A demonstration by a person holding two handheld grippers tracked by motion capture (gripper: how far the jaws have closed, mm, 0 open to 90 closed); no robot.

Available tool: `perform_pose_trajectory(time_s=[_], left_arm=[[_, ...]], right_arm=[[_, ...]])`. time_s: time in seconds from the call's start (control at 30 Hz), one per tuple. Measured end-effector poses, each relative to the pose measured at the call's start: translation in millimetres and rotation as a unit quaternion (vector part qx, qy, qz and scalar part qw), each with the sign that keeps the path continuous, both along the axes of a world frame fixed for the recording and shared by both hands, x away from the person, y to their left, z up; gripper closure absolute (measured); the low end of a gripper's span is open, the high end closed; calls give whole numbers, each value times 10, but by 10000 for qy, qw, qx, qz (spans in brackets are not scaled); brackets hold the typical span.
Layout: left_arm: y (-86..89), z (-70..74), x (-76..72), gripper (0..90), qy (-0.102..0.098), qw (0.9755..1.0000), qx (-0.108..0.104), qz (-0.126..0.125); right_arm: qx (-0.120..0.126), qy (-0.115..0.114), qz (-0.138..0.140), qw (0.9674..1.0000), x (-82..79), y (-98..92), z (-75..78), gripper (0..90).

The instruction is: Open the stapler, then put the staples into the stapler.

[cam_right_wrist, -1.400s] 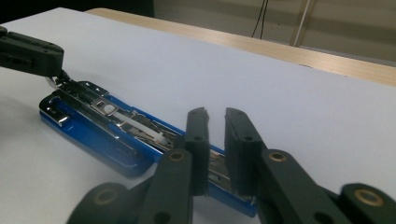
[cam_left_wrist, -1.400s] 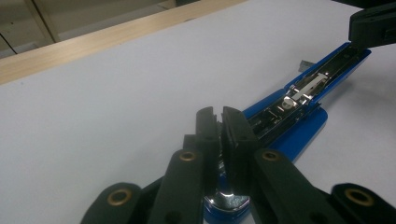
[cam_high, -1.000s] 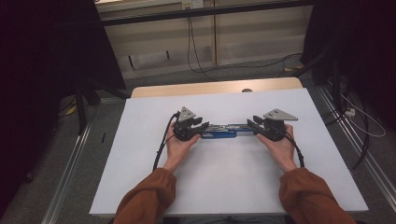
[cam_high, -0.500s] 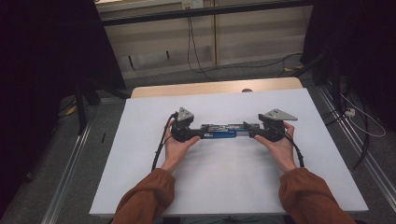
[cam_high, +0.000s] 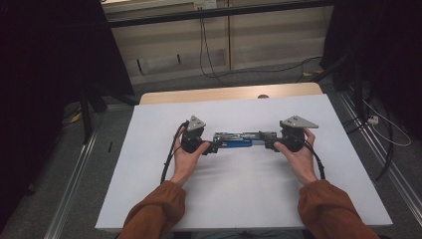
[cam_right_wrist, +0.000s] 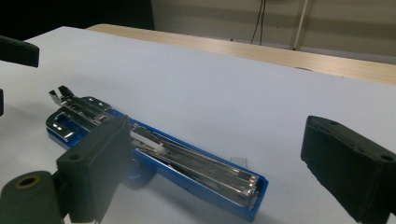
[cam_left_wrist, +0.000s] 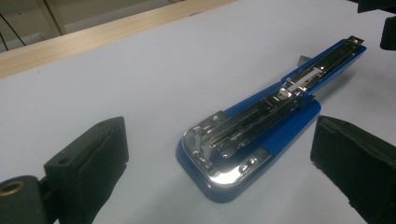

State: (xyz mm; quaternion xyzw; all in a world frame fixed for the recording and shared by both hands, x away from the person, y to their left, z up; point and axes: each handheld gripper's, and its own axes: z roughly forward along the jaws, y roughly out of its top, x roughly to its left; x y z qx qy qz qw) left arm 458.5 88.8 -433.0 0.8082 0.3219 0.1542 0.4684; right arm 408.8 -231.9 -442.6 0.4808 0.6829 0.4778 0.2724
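The white surface (cam_high: 149, 189) carries a blue stapler (cam_high: 238, 140), lying flat and opened out lengthwise mid-surface. Left tongs (cam_high: 213, 147) and right tongs (cam_high: 264, 142) flank its ends, jaws having just been opening, now wide, gripping nothing.

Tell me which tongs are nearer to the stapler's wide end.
Left. Left tongs flank the stapler's wide end; right tongs flank its narrow end. Both just opened, pressing nothing.

Lighting, dim: your white table sheet (cam_high: 249, 199) stays evenly lit, surroundings fall black, stapler (cam_left_wrist: 243, 140) chrome glares, near jaws blur softly.
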Motion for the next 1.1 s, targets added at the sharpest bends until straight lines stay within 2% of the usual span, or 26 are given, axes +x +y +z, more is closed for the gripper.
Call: perform_pose_trajectory(time_s=[0.1, 0.27, 0.5, 0.6, 0.8, 0.93, 1.0, 1.03, 1.1], left_arm=[[41, 13, -34, 45, -42, 9999, -92, -67], [108, 20, -86, 45, -117, 9997, -223, 41], [173, 30, -152, 45, -82, 9996, -216, 136], [207, 35, -195, 45, -115, 9997, -198, 42], [301, 36, -342, 44, -180, 9998, -111, -25], [381, 57, -445, 44, -181, 9997, -142, -33], [459, 70, -514, 44, -309, 9993, -207, 28], [459, 70, -514, 41, -309, 9993, -207, 28], [502, 68, -566, 32, -431, 9986, -256, 162]], right_arm=[[-18, 24, 38, 10000, -4, 1, 2, 80], [-21, -57, 73, 10000, 7, -16, 32, 89], [-31, -111, 48, 9999, 13, -68, 104, 103], [-55, -99, 59, 9999, 26, -70, 115, 114], [-92, 118, 114, 9998, 19, -57, 87, 93], [-85, 15, 87, 9999, 18, -68, 109, 107], [-65, 19, 108, 9999, 14, -86, 129, 125], [-65, 19, 108, 9999, 14, -86, 129, 125], [-64, 172, 178, 9997, 11, -95, 122, 135]])
